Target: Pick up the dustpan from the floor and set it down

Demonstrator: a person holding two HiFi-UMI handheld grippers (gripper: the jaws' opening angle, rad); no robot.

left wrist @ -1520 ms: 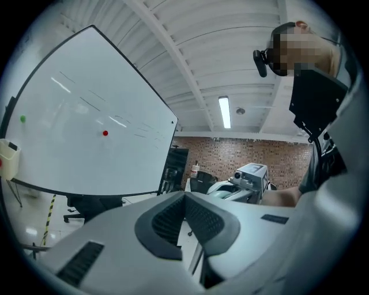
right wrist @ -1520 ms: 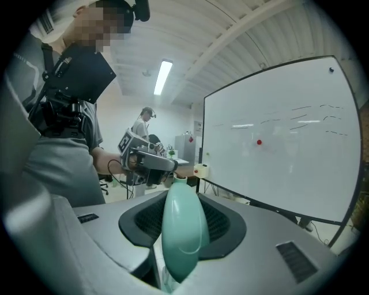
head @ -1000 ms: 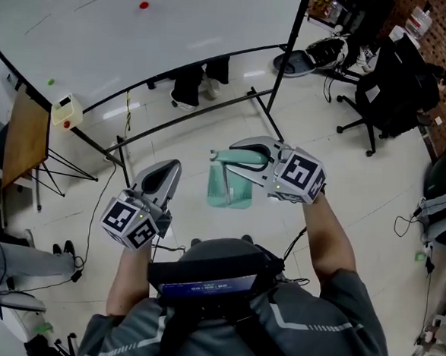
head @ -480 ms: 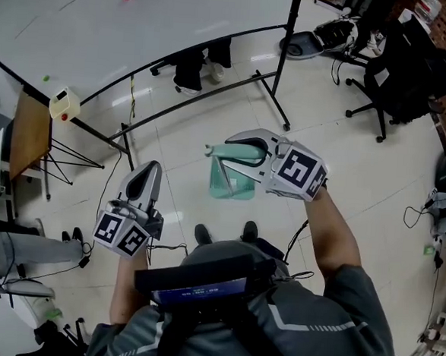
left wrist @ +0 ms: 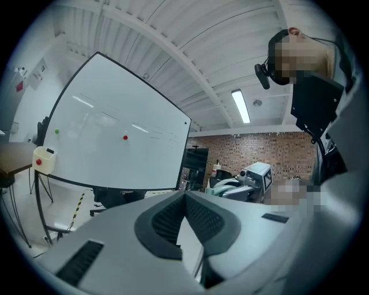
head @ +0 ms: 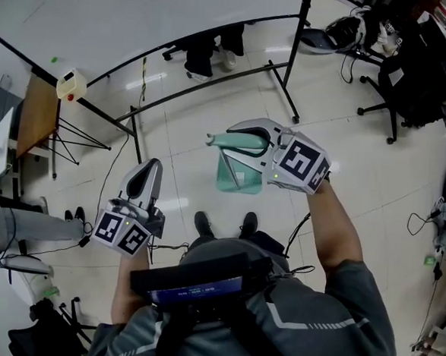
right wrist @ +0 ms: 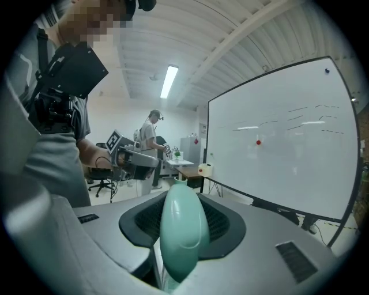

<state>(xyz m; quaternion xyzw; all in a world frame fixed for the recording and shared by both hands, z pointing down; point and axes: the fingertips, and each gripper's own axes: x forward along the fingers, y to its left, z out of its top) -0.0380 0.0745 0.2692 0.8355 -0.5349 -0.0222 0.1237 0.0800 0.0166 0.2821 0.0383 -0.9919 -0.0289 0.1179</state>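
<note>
Right gripper (head: 241, 142) is clamping the handle (head: 218, 140) of the teal dustpan (head: 240, 178), pan hanging floorward; left gripper (head: 149, 168), closed and empty, is hovering left of it.

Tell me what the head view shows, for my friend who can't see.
Seen from above, the person's right hand-held gripper holds a teal dustpan by its handle, up off the white floor. The left hand-held gripper is shut and empty, and a big whiteboard stands ahead.
</note>
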